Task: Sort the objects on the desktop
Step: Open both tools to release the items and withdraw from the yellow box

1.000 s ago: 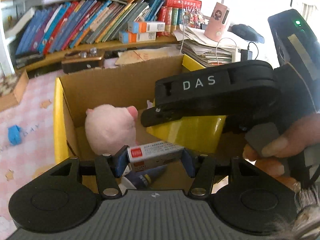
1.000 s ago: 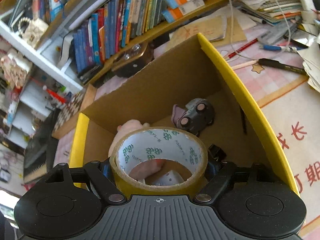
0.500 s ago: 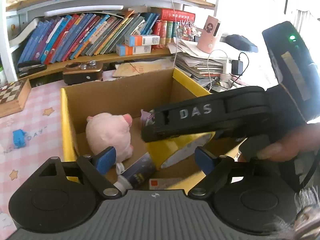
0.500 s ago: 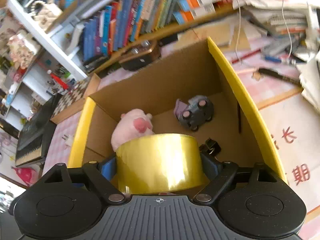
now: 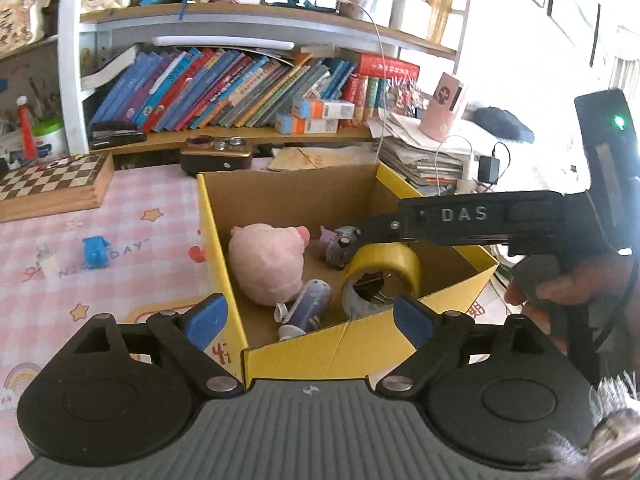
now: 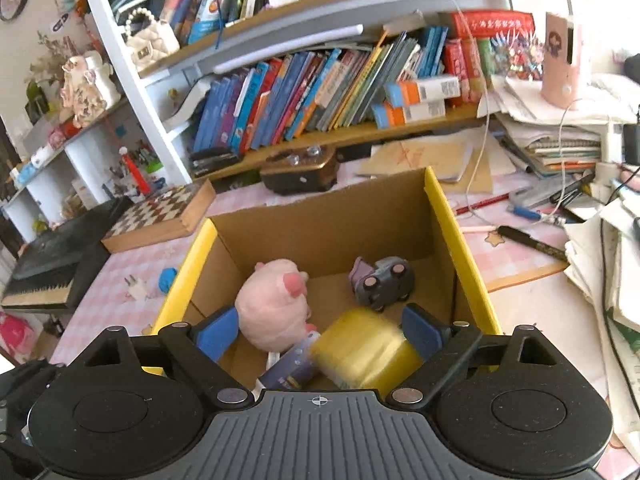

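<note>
The left gripper (image 5: 310, 316) is seen above the near corner of the cardboard box (image 5: 360, 344), its blue pads spread wide and opening further, with nothing pressed between them. Over on the other side, the right gripper (image 6: 318, 326) is held above the box too, jaws widening, and the yellow tape roll (image 6: 362, 354) is seen blurred between and below its pads, not clamped by them. In the left wrist view the tape roll (image 5: 382, 276) is shown lying tilted inside the box, its hollow core turned toward the camera, with a black binder clip (image 5: 376, 286) visible through the core. The right gripper's black arm, marked DAS, is stretched over the roll from the right, held by a hand (image 5: 568, 284).

Inside the box, a pink plush pig (image 5: 266, 266) is set against the left wall, a small purple-grey toy car (image 5: 340, 242) is lying at the back, and a purple tube (image 5: 306, 308) is resting beside the pig, near the front wall. From the right wrist view the tube (image 6: 288, 366) is seen just beside the roll, whether touching cannot be told.

On the pink checked table (image 5: 120, 216), a small blue object (image 5: 95, 252) is left well apart from the box, and a chessboard (image 5: 52, 184) is placed further back. Books (image 5: 224, 88) are lined up on the shelf behind.
</note>
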A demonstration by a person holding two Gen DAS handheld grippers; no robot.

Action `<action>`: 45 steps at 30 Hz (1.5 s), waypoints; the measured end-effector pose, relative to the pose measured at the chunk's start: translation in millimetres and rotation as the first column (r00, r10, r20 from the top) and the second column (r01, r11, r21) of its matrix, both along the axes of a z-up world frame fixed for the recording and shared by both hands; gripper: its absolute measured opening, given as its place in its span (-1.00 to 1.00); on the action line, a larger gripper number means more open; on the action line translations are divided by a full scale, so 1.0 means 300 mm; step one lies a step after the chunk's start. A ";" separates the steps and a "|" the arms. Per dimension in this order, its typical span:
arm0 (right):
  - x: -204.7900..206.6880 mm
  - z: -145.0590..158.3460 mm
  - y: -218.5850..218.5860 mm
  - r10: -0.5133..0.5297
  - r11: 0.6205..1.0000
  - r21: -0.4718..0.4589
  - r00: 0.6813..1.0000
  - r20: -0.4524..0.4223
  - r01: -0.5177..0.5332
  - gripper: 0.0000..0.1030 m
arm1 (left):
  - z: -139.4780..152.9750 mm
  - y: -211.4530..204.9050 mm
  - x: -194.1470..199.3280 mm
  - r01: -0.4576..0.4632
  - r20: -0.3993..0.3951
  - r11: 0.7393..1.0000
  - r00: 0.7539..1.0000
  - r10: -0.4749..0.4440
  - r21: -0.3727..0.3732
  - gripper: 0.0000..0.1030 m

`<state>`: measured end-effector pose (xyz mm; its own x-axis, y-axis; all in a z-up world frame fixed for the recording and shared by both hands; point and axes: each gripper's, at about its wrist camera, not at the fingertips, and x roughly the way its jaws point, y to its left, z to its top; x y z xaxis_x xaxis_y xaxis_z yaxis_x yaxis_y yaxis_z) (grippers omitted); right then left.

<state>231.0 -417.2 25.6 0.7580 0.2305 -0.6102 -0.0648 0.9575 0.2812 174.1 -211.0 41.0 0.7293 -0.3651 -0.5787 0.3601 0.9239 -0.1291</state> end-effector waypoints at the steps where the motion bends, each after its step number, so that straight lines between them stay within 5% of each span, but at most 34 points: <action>1: -0.014 0.005 0.002 -0.011 1.000 -0.010 1.000 0.016 0.011 0.77 | 0.001 0.007 -0.004 -0.007 0.003 1.000 1.000 0.007 -0.005 0.74; 14: -0.228 0.009 0.062 -0.123 0.987 -0.094 0.989 0.083 0.131 0.77 | 0.007 0.191 -0.047 -0.067 0.014 0.996 0.998 0.068 -0.060 0.76; 29: -0.436 -0.069 0.327 -0.223 0.965 -0.138 0.975 0.006 0.222 0.77 | -0.052 0.437 -0.112 -0.023 -0.034 0.999 0.999 0.021 -0.037 0.76; 45: -0.512 -0.118 0.634 -0.134 0.976 -0.179 0.989 -0.059 0.121 0.77 | -0.128 0.641 -0.204 0.026 -0.100 1.000 0.995 -0.026 -0.003 0.76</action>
